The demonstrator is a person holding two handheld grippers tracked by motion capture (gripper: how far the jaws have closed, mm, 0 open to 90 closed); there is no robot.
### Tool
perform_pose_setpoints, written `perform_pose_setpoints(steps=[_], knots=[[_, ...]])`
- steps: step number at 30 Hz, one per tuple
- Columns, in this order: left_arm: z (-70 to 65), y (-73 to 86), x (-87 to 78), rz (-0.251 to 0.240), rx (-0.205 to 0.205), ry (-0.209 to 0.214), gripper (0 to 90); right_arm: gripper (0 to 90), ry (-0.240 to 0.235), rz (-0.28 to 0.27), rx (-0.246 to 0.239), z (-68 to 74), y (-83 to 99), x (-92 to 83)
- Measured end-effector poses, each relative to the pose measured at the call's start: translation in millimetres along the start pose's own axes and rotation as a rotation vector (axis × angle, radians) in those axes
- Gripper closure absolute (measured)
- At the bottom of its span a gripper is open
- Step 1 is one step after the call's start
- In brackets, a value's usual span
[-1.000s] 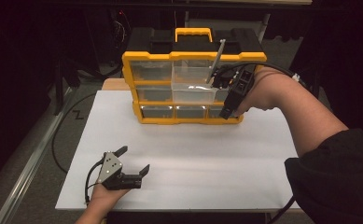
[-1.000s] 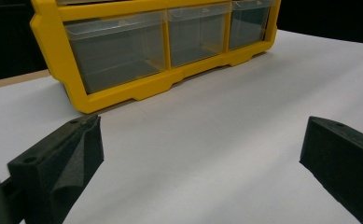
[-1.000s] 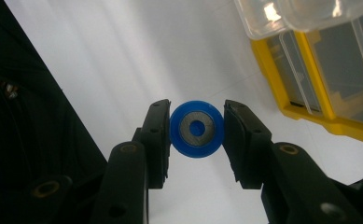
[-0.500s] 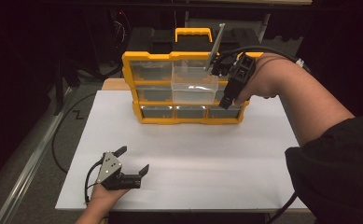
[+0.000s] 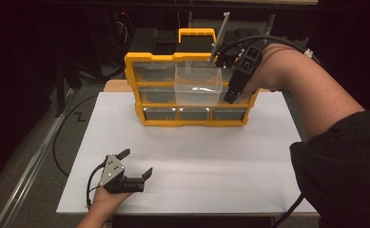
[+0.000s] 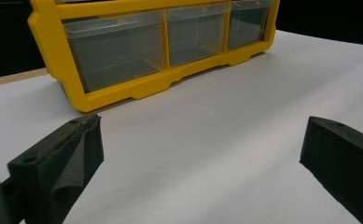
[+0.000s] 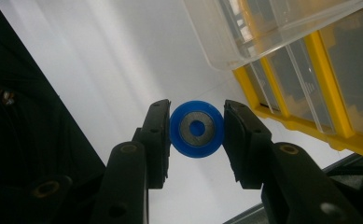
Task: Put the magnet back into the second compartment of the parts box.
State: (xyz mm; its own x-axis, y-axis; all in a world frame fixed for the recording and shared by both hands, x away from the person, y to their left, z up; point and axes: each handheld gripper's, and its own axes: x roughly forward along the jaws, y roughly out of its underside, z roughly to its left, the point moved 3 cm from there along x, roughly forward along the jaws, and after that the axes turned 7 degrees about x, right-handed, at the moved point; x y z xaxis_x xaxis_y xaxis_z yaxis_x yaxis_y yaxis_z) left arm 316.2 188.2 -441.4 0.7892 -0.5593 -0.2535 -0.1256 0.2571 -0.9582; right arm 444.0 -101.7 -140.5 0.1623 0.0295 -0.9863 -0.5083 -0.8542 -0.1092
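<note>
The right gripper (image 7: 197, 133) is clamped on a blue disc (image 7: 197, 129). The disc is round, with a grey metal ring set in its face and a blue centre. Both jaws press against its rim from opposite sides, and the disc hangs clear of the surface below it.

In the high view the right gripper (image 5: 232, 97) points downward in front of the right end of a yellow drawer cabinet (image 5: 140, 102). It is level with the cabinet's middle row. The blue disc (image 5: 229, 99) shows as a small blue spot at the jaw tips. A clear drawer (image 5: 198, 85) is pulled forward out of the middle of the cabinet, just to the left of the gripper. The same clear drawer (image 7: 263, 32) appears in the right gripper view above and to the right of the disc, apart from it.

The cabinet stands at the far edge of a white board (image 5: 211, 161) that covers the table. Its bottom row holds three closed clear drawers.

The left gripper (image 5: 134, 166) rests low on the near left part of the board, held in the person's left hand (image 5: 104, 199). Its jaws are spread wide with nothing between them. In the left gripper view the left gripper (image 6: 202, 158) faces the cabinet's (image 6: 123, 91) bottom row, well apart from it.
</note>
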Motion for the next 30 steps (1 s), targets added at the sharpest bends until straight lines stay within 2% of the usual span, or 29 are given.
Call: perform_pose_setpoints(steps=[5, 9, 16, 30], knots=[[1.0, 0.0, -0.2, 0.001, 0.002, -0.001, 0.0, 64.8, 0.011, 0.021, 0.0, -3.5, -3.8, 0.0], [1.4, 0.4, 0.2, 0.002, 0.001, -0.001, 0.1, 64.7, 0.011, 0.007, -0.008, -5.0, -6.8, -3.2], [1.3, 0.8, 1.6, 0.007, 0.002, 0.003, 0.1, 64.7, 0.021, -0.023, 0.006, -8.0, -10.6, -15.0], [4.2, 0.3, -0.7, -0.003, -0.005, -0.001, 0.0, 64.7, 0.034, -0.026, -0.012, -8.3, -35.1, -14.6]])
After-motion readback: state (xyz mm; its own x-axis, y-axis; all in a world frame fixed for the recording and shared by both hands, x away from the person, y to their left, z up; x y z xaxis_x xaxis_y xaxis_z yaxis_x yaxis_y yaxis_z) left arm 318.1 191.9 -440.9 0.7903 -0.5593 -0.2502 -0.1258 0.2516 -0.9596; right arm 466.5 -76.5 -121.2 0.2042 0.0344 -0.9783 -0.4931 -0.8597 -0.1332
